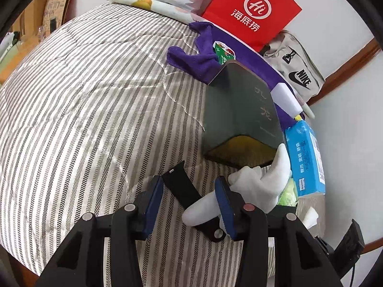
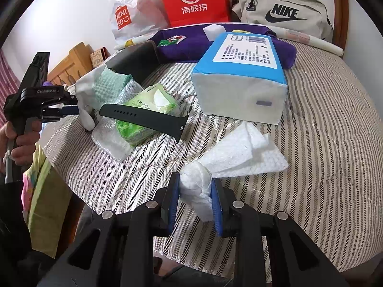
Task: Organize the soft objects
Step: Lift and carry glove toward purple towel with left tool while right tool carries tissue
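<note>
Near the bed's (image 2: 323, 110) left edge, our left hand-held gripper (image 1: 189, 203) stands spread around the black strap (image 1: 184, 186), its long axis running between the jaws, while the right hand-held gripper (image 2: 195, 199) pinches crumpled tissue (image 2: 198, 191).

The left gripper (image 1: 189, 205) points steeply down with its jaws parted, the pads seemingly clear of anything. A hand (image 2: 20, 138) grasps its handle. The right gripper (image 2: 195, 203) also angles downward, its blue pads (image 2: 174, 203) pressed onto something white.
</note>
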Tool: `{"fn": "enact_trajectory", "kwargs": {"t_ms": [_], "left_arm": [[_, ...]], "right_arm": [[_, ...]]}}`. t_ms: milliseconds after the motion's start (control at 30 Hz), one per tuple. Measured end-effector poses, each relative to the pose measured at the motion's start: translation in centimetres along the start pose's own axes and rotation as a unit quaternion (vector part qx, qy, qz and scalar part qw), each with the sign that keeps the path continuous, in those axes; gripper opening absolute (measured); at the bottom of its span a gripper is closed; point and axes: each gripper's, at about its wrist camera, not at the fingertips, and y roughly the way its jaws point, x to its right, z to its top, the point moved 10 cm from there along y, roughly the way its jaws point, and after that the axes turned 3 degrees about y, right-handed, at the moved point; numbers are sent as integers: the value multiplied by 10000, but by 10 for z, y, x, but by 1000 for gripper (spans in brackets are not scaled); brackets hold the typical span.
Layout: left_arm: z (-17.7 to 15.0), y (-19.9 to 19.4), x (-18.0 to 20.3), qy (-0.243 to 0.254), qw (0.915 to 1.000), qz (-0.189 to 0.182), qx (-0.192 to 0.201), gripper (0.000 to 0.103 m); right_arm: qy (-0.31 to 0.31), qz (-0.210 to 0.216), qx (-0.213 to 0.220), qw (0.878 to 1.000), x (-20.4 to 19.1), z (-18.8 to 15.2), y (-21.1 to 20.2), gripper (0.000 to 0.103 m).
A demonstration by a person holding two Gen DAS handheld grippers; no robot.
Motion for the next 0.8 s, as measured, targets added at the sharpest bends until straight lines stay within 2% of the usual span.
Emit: {"fn": "enact_trajectory", "kwargs": {"t_ms": [133, 267, 367, 467, 567, 733, 800], "left_arm": [[2, -14, 12, 302, 9990, -163, 303, 43], [4, -26, 26, 523, 9966, -444, 460, 54], [7, -34, 42, 750, 9933, -634, 608, 54], [7, -40, 59, 930, 9896, -872, 662, 57], [1, -42, 76, 1109, 9859, -1099, 608, 66], [-13, -22, 101, 1525, 9832, -927, 372, 66], [-13, -12, 102, 1546, 9852, -638, 375, 65]], "right_arm": [[1, 6, -10, 10000, 1, -1, 0, 26], [-42, -18, 12, 10000, 1, 0, 0, 25], [-59, -50, 37, 10000, 1, 1, 0, 25], [-23, -35, 46, 10000, 2, 2, 0, 24], [-34, -65, 38, 10000, 3, 1, 0, 24], [-95, -126, 26, 9999, 2, 1, 0, 24], [-118, -157, 26, 9998, 2, 1, 0, 24]]}}
